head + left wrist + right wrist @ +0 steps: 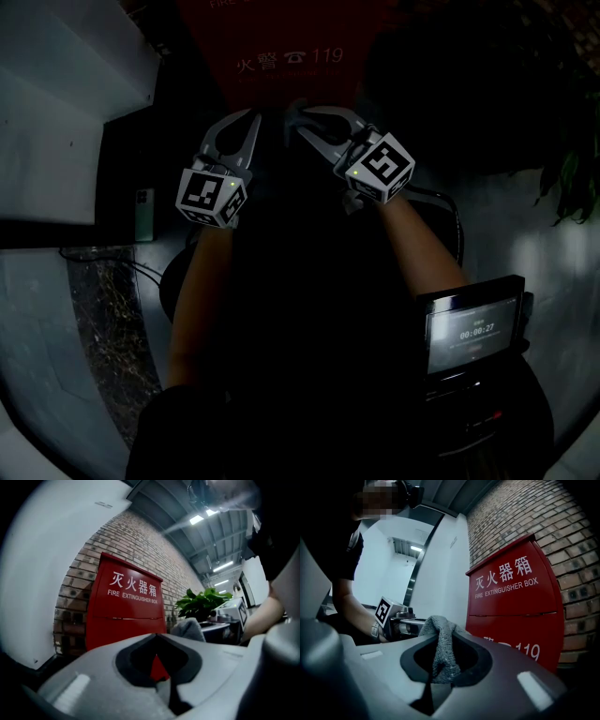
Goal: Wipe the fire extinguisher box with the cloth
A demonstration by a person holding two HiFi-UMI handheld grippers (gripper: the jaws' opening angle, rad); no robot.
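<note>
In the head view almost everything is underexposed. The fire extinguisher box shows only as a dim red panel cut off at the top edge. The grey cloth is barely visible there.

The right hand-held gripper is clamped on the cloth, which bunches up above the jaws just in front of the box front. The left hand-held gripper has its jaws together with nothing between them and points at the box.

Around them are a brick wall behind the box, a potted plant to one side of it, and a lit screen by the right forearm.
</note>
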